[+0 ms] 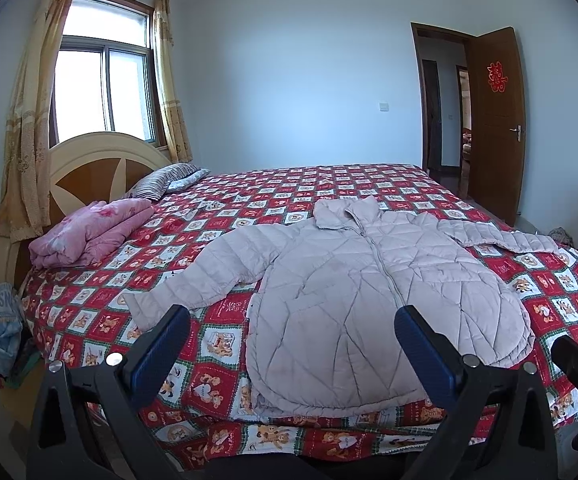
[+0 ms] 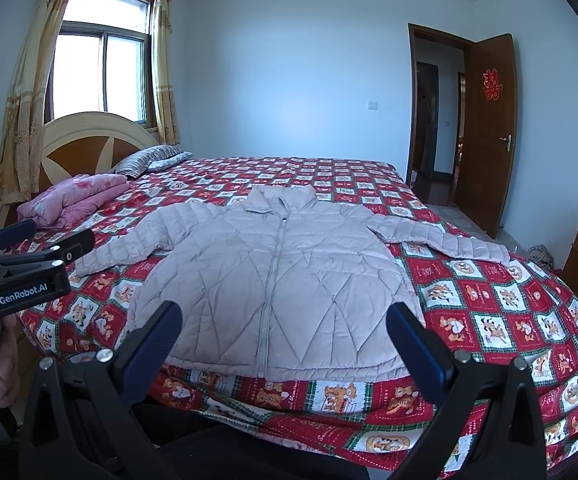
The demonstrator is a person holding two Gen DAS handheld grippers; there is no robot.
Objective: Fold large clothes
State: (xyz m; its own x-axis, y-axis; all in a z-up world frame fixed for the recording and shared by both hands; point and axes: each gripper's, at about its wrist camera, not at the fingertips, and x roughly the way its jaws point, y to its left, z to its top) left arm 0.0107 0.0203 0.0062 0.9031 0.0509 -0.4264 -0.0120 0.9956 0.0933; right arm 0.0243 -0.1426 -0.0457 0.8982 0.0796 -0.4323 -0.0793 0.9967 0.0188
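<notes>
A pale quilted jacket [image 2: 277, 280] lies zipped and face-up on the red patchwork bedspread [image 2: 489, 308], sleeves spread toward 9 and 3 o'clock. The left gripper [image 1: 291, 334] and right gripper [image 2: 283, 330] hover at 6 o'clock over its hem, jaws wide apart and empty. Folding appears not yet begun; the likely next move calls for pinching a sleeve and carrying it across the chest.

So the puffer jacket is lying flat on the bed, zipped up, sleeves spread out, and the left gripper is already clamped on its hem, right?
Not quite. The left gripper is open and holds nothing; the left wrist view shows its jaws spread, short of the hem. The rest stands: the puffer jacket lies flat on the bed, zipped, sleeves spread.
</notes>
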